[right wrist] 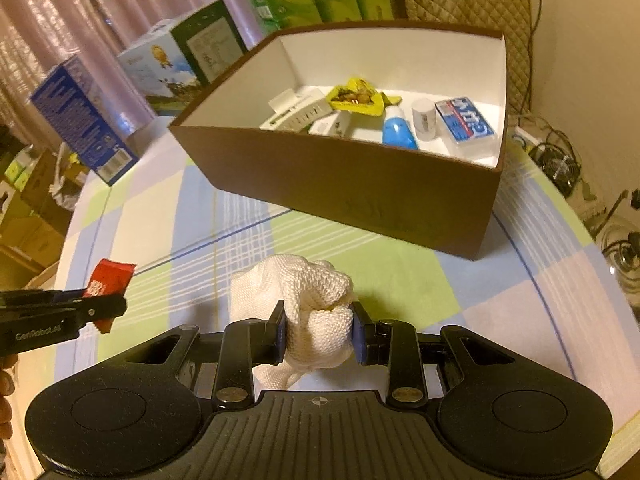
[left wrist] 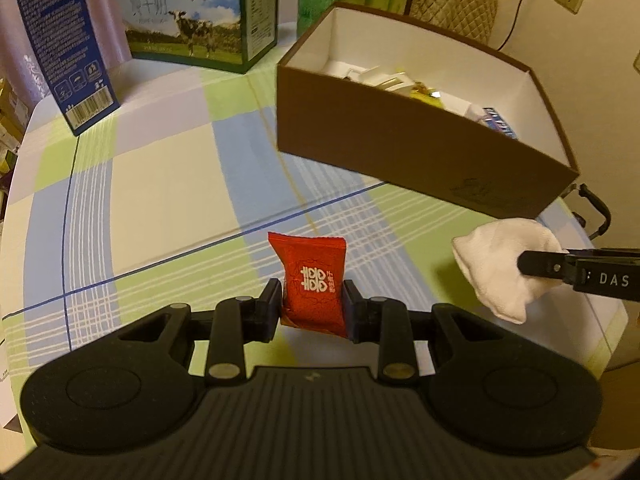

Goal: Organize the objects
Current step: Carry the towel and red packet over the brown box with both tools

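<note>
Left wrist view: left gripper (left wrist: 312, 305) hovered low over bench (left wrist: 160, 184), level, jaws clamped on 1 red packet (left wrist: 312, 280), packet upright, above the checked cloth. Right gripper (right wrist: 319, 330) sat off to its right, jaws pinched on 1 white cloth bundle (right wrist: 308, 304), also held above bench. Both were short of 1 brown box (right wrist: 352, 184), open top, white inside. In box, right wrist view: 1 yellow packet (right wrist: 356, 98), 1 blue-white bottle (right wrist: 397, 130), 1 white cylinder (right wrist: 424, 117), 1 blue-red case (right wrist: 466, 120), some white boxes, count unclear. Behind: 1 blue carton (left wrist: 60, 40), 1 milk carton (left wrist: 192, 16).
</note>
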Tool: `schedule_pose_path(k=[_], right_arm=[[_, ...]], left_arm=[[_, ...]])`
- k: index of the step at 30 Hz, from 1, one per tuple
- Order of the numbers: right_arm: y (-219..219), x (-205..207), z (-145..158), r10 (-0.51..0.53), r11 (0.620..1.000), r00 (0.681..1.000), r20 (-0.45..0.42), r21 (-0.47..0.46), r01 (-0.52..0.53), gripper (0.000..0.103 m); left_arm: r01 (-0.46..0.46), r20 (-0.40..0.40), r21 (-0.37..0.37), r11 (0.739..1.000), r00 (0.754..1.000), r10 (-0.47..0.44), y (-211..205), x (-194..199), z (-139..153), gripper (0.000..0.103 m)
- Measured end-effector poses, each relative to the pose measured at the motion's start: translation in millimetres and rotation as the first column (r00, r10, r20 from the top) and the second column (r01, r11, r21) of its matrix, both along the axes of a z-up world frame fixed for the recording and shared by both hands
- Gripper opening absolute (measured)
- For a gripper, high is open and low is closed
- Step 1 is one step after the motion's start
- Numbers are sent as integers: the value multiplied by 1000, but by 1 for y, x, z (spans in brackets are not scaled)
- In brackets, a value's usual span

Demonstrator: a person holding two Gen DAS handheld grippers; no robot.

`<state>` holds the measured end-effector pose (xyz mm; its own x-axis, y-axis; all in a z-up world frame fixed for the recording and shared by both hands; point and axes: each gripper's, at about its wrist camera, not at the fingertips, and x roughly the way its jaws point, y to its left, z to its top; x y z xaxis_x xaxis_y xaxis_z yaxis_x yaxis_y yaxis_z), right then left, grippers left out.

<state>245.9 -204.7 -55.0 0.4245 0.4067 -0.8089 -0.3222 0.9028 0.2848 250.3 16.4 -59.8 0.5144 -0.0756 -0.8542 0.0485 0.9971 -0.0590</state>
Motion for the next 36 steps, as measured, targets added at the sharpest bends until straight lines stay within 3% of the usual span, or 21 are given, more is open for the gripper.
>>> schedule_pose_path(k=[11, 24, 36], right_arm=[[-27, -3, 44, 34, 999, 994, 107, 7, -35, 28], [-63, 37, 92, 14, 1000, 966, 257, -8, -12, 28], [-66, 69, 96, 32, 999, 959, 282, -23, -27, 28]], left_arm=[[79, 85, 5, 997, 993, -79, -49, 12, 31, 27], [150, 164, 30, 988, 975, -153, -108, 53, 56, 27], [157, 164, 54, 986, 973, -164, -132, 87, 57, 28]])
